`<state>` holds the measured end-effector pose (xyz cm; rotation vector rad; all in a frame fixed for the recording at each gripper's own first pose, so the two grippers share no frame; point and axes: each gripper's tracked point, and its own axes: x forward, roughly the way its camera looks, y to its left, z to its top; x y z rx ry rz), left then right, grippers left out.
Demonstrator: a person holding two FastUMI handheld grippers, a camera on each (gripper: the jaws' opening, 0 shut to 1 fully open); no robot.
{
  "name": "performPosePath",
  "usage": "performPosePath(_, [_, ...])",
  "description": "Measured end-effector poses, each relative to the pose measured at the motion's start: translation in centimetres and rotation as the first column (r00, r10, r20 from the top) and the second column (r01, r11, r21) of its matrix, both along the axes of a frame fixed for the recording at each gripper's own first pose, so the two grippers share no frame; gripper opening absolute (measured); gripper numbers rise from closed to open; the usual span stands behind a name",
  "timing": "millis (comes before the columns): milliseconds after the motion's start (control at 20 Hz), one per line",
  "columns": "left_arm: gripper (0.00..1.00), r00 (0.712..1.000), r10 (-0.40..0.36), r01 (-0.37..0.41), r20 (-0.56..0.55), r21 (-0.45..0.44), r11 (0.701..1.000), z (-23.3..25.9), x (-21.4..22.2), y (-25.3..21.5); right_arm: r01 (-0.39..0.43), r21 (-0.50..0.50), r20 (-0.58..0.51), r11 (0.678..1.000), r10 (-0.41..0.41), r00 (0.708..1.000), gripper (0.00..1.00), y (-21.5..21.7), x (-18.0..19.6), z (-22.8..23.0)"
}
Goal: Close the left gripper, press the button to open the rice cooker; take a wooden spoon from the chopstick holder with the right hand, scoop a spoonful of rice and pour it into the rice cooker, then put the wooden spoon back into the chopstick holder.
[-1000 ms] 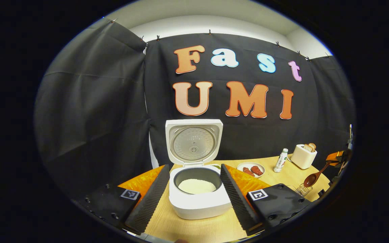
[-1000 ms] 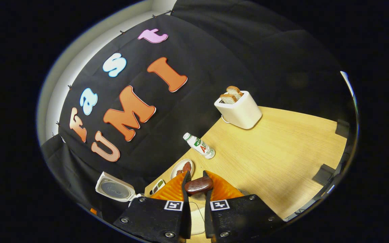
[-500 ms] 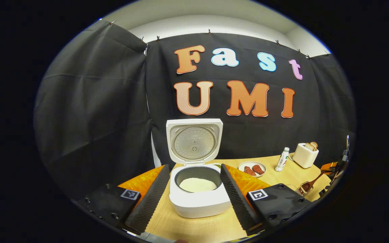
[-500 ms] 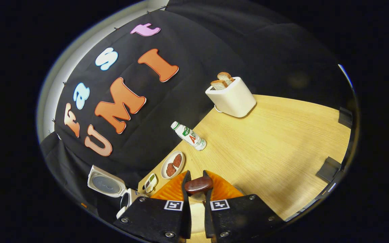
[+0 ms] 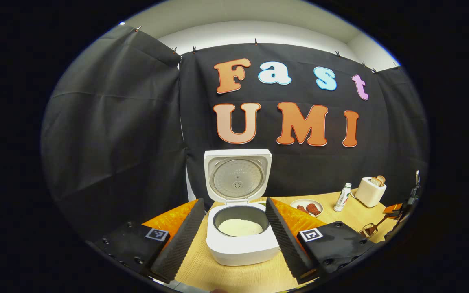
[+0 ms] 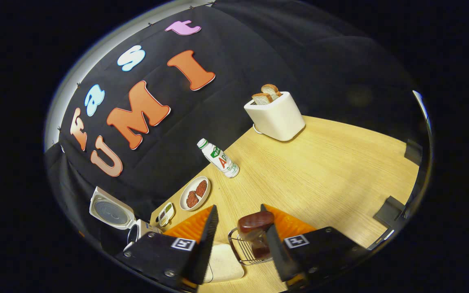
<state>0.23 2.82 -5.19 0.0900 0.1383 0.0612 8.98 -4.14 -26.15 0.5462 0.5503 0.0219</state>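
Change since earlier: jaws parted off the spoon end, previously pinched.
Right gripper [image 6: 238, 232]: spread wide, gripping nothing.
Wooden spoon [image 6: 255, 228]: standing in the chopstick holder [image 6: 240, 252], leaning at the right finger's inner face; contact unclear.
Left gripper [image 5: 234, 228]: spread, idle at 6 o'clock of the rice cooker [image 5: 240, 240].
Rice cooker: lid up, rice inside.
Advice: withdraw straight back, clear of the spoon end, avoiding tipping the holder.

Black claw [image 5: 232, 232] housings (screwed) carry square markers.
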Motion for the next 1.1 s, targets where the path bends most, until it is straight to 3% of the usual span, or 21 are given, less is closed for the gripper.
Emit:
performPosePath(50, [1.0,1.0,0.004,-0.004,0.003,-0.004,1.0,0.2,0.2,0.2,0.003,-0.017,0.002,1.0,-0.003,1.0,0.69,-0.2,0.1,0.3])
performPosePath(100, [1.0,1.0,0.004,-0.004,0.009,-0.011,1.0,0.7,0.3,0.2,0.008,-0.03,0.013,1.0,-0.008,1.0,0.94,-0.5,0.3,0.9])
performPosePath(450, [1.0,0.999,0.005,-0.003,0.05,-0.035,0.999,5.3,3.5,0.8,0.125,-0.162,0.158,0.979,-0.099,0.982,0.94,-4.4,1.0,7.9])
performPosePath(850, [1.0,0.996,-0.018,0.028,0.084,-0.122,0.992,12.7,10.9,0.1,0.134,-0.234,0.265,0.963,-0.069,0.962,0.95,-3.6,-0.2,14.4])
performPosePath(1100, [1.0,0.992,-0.02,0.022,0.123,-0.014,1.0,16.8,16.3,-0.4,0.133,-0.214,0.281,0.968,-0.069,0.957,0.95,-2.6,-1.1,15.6])
